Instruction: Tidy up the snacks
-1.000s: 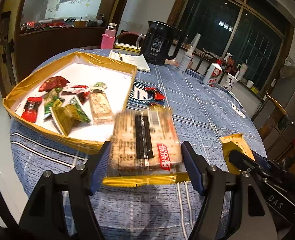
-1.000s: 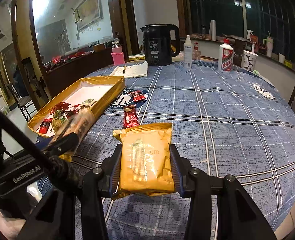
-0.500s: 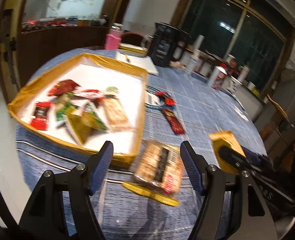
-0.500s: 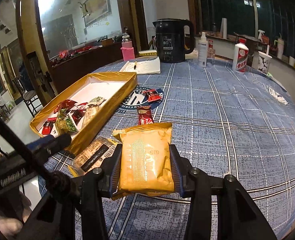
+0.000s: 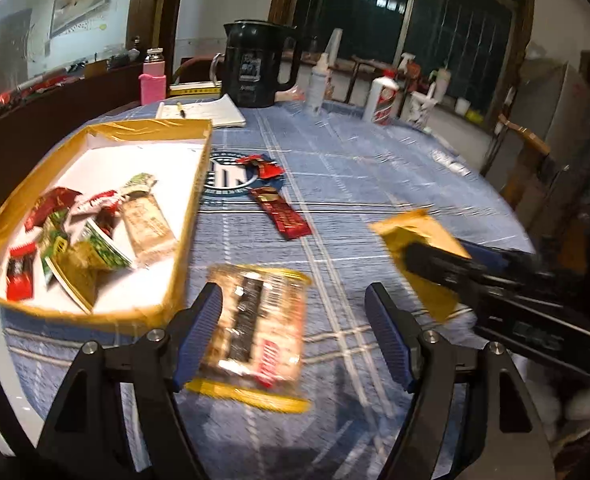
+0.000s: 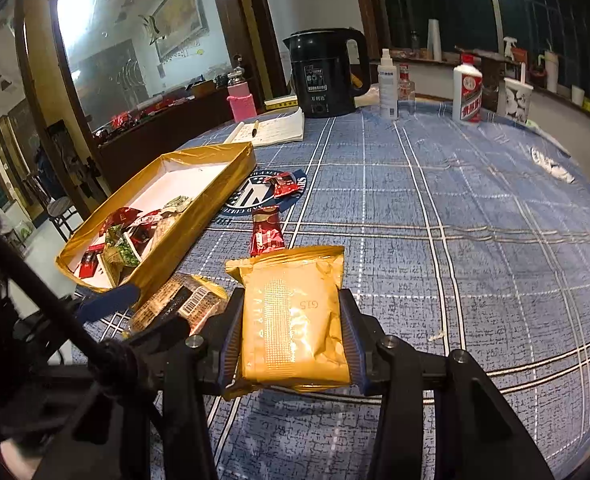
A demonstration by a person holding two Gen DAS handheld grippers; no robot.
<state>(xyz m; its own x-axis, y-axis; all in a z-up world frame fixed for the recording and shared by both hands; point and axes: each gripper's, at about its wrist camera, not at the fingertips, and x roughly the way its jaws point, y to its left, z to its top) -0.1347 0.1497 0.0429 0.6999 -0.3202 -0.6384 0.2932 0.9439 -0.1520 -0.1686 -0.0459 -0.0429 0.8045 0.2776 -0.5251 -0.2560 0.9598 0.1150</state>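
Observation:
My left gripper [image 5: 295,336] is open. A clear packet of brown biscuits [image 5: 257,328] lies on the blue checked tablecloth between its fingers, just outside the gold-rimmed tray [image 5: 191,208]; the packet also shows in the right wrist view [image 6: 179,306]. The tray [image 6: 215,184] holds several small snack packets [image 5: 95,224]. My right gripper [image 6: 291,332] is shut on a gold foil packet [image 6: 295,320], held above the cloth; the packet shows at the right of the left wrist view [image 5: 419,240]. A dark red packet [image 5: 281,212] and a small red packet [image 5: 261,165] lie loose on the cloth.
At the far side stand a black kettle [image 5: 255,68], a notebook with a pen [image 5: 201,114], a pink bottle [image 5: 153,80], a spray bottle [image 6: 388,84] and a white liquor bottle [image 6: 469,92]. A chair back [image 5: 523,148] is at the right edge.
My left gripper opened and dropped the biscuit packet onto the cloth beside the tray, then moved toward it. My right gripper kept hold of the gold packet.

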